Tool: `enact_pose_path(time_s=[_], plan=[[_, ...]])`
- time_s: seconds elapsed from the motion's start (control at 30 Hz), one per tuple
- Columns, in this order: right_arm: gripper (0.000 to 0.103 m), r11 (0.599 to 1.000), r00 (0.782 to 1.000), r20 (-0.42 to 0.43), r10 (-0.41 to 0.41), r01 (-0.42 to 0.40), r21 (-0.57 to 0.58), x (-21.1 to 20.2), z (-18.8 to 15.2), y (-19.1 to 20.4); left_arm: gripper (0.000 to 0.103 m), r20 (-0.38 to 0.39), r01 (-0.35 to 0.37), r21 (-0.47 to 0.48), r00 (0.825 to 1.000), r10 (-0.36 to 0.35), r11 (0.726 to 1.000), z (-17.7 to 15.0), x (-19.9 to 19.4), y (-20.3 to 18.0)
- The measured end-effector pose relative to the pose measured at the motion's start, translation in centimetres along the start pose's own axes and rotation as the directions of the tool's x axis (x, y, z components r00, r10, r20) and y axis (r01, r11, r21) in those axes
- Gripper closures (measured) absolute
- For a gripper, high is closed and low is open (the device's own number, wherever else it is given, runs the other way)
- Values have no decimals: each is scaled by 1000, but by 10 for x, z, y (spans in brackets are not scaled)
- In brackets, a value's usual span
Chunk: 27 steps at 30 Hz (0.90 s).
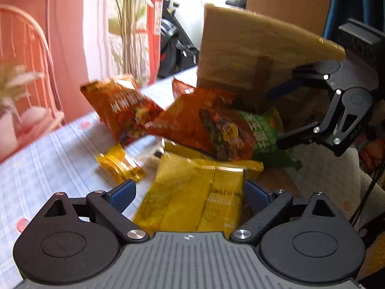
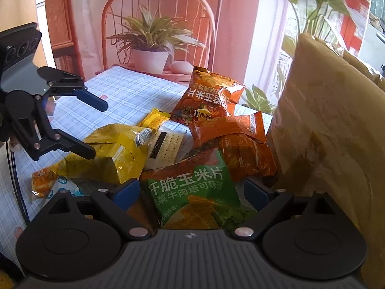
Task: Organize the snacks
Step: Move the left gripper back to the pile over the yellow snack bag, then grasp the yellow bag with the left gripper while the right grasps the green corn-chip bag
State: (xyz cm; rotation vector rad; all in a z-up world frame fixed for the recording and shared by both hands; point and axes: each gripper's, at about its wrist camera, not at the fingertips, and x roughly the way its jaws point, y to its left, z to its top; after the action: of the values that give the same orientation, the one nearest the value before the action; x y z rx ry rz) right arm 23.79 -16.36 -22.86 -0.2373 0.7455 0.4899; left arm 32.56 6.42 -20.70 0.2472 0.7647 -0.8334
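Nearest the right wrist camera, the green corn-chip bag (image 2: 192, 192) lies directly ahead of the right hand-held gripper (image 2: 191, 190), partly between its spread jaws; whether the blue pads touch it cannot be told, and nothing looks pinched. Its long axis runs roughly away from the camera, along the fingers, so a straight push forward and a close would likely catch it across its width. Beyond it, orange bags (image 2: 231, 144) are stacked, and a tall yellow padded bag (image 2: 324, 120) stands just to that gripper's right.

From the left wrist view, the left hand-held gripper (image 1: 187, 192) is likewise spread, with a yellow snack bag (image 1: 192, 192) lying between and ahead of its fingers on the checked desk (image 1: 48, 156). The right one is nearer the green bag, the left nearer the yellow.
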Motion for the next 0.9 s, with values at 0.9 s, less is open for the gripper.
enact_pose_path(time_s=[0.9], plan=[[9, 1000, 996, -89, 13, -13, -6, 39, -10, -8, 1, -42, 12, -146, 999, -18, 989, -7, 32, 30]])
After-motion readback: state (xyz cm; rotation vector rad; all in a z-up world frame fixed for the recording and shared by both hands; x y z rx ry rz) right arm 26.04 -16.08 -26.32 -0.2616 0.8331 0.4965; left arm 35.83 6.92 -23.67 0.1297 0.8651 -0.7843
